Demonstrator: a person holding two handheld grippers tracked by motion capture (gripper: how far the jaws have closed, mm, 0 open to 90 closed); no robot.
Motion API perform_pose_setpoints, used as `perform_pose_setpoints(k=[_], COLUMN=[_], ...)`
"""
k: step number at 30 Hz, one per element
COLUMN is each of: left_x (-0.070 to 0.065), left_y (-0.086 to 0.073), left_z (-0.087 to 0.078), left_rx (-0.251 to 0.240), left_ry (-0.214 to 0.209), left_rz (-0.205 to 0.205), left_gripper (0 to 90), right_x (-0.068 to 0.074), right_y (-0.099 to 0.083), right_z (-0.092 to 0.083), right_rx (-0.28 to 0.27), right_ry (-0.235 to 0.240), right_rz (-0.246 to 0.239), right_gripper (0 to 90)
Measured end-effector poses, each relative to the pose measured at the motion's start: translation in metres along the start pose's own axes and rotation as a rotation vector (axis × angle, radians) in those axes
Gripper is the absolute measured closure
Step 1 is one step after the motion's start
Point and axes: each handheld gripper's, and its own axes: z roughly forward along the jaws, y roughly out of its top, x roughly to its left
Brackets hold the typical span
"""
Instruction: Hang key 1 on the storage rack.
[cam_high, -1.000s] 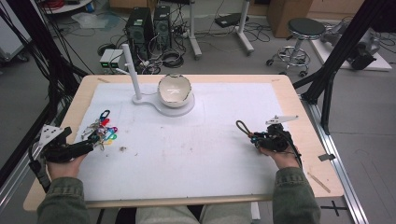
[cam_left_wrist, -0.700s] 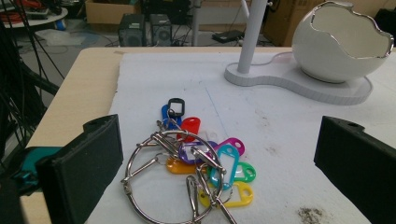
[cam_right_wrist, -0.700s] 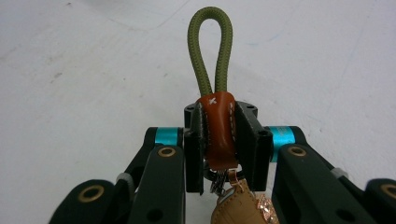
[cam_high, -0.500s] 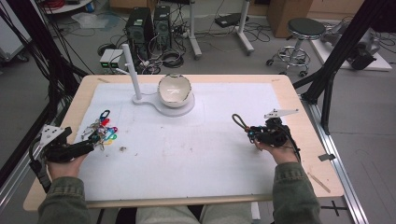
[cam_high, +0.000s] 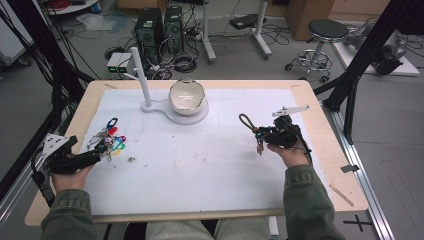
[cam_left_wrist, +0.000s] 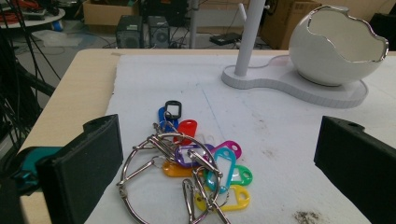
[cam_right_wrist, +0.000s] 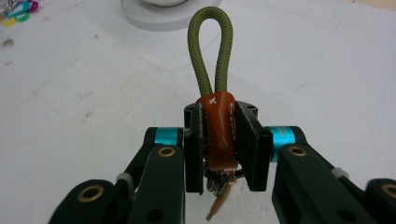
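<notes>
Keychain (cam_right_wrist: 218, 130), olive cord loop, brown leather tab with white cross stitch: we clamp it between right fingers (cam_right_wrist: 252, 144), above the counter (cam_high: 200, 175). Left fingers (cam_left_wrist: 88, 163) wide, flanking tagged key rings (cam_left_wrist: 196, 172).

- Mat (cam_high: 200, 165) covers most of the table (cam_high: 325, 130).
- Stand (cam_high: 172, 107) at back centre of mat; post (cam_high: 140, 75) on its left end, bowl (cam_high: 186, 97) on its right end.
- Key tags (cam_high: 107, 142) on mat, left side, just ahead of left gripper (cam_high: 95, 157).
- Right gripper (cam_high: 260, 134) at right, above mat, with lanyard (cam_high: 246, 121) between its jaws, loop toward stand.
</notes>
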Motion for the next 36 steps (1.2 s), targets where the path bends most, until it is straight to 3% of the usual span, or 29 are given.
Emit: perform_pose_setpoints(k=[10,16,25,30,36], left_x=[0.001,0.001,0.001,0.002,0.003], left_y=[0.000,0.000,0.000,0.000,0.001], left_z=[0.000,0.000,0.001,0.001,0.002], left_rx=[-0.005,-0.007,-0.004,0.002,-0.005], left_ry=[-0.003,-0.005,-0.017,-0.004,-0.008], left_rz=[-0.007,-0.008,-0.012,-0.013,-0.029], left_gripper=[1.7,1.7,1.7,1.7,1.7], right_x=[0.025,0.038,0.060,0.073,0.089], right_y=[0.034,0.046,0.067,0.077,0.087], right_z=[0.013,0.019,0.037,0.046,0.058], right_rx=[-0.064,-0.063,-0.060,-0.062,-0.072], right_ry=[-0.014,-0.011,-0.018,0.008,0.020], right_rz=[0.026,0.013,0.039,0.064,0.046], right_gripper=[73.9,73.8,73.6,73.6,73.5])
